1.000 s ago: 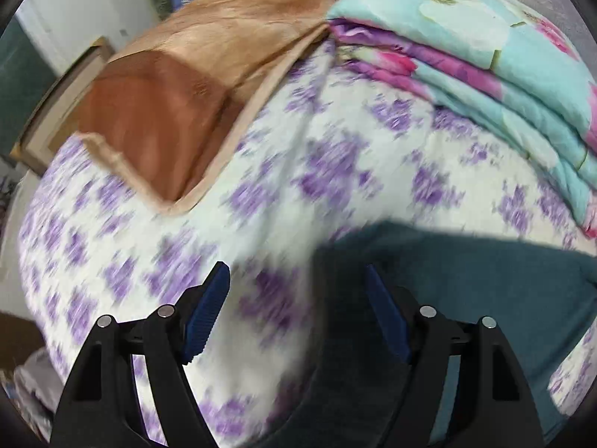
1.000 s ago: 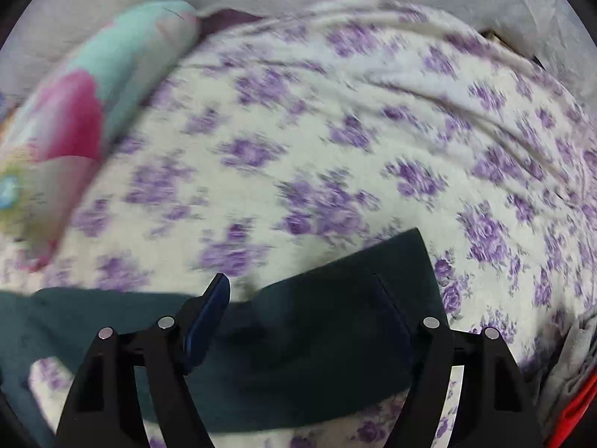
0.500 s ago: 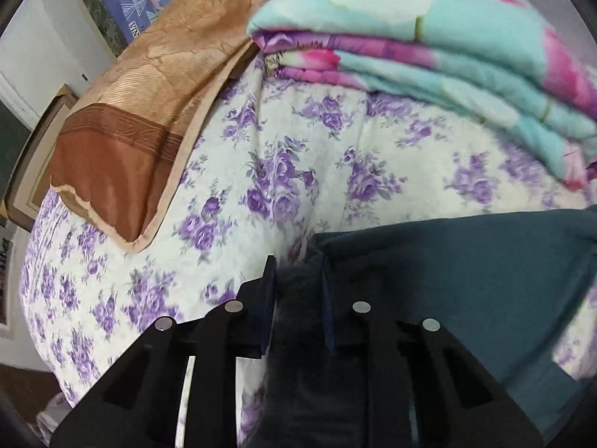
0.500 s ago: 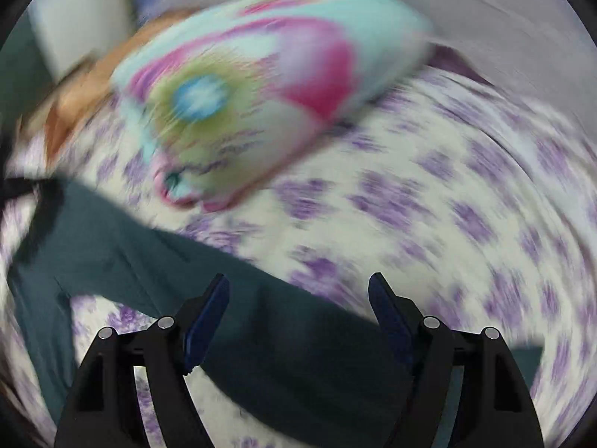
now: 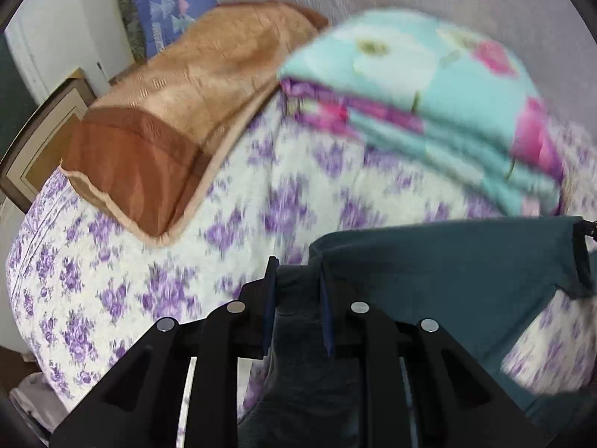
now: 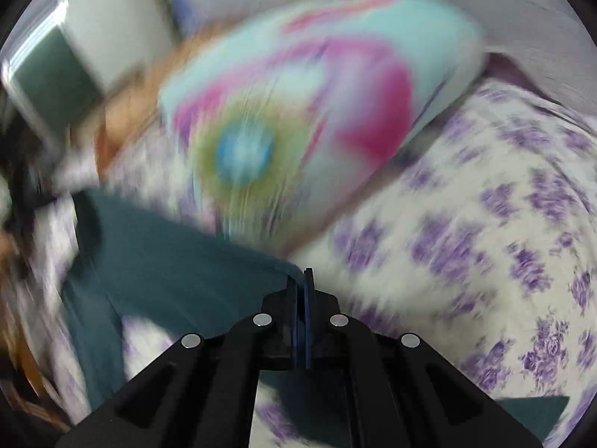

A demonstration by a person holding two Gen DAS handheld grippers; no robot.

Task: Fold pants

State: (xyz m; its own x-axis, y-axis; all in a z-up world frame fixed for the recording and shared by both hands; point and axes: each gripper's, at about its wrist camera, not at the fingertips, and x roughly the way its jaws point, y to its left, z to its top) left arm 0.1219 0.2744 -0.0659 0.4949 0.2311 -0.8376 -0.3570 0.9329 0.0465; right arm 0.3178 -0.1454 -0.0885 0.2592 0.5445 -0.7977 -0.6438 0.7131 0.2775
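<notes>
The dark teal pants (image 5: 447,268) lie on a bed with a white sheet printed with purple flowers (image 5: 149,280). My left gripper (image 5: 296,291) is shut on a bunched corner of the pants and holds the cloth stretched to the right. In the right wrist view the pants (image 6: 179,261) run left from my right gripper (image 6: 301,291), which is shut on their edge. That view is blurred by motion.
A brown and tan pillow (image 5: 179,112) lies at the back left of the bed. A folded turquoise and pink floral quilt (image 5: 429,104) lies behind the pants; it also shows in the right wrist view (image 6: 298,119). A grey wall is behind.
Both grippers were open a second ago. The left shut on the pants corner first, then the right shut on the pants edge. Both have lifted and the right has swung left.
</notes>
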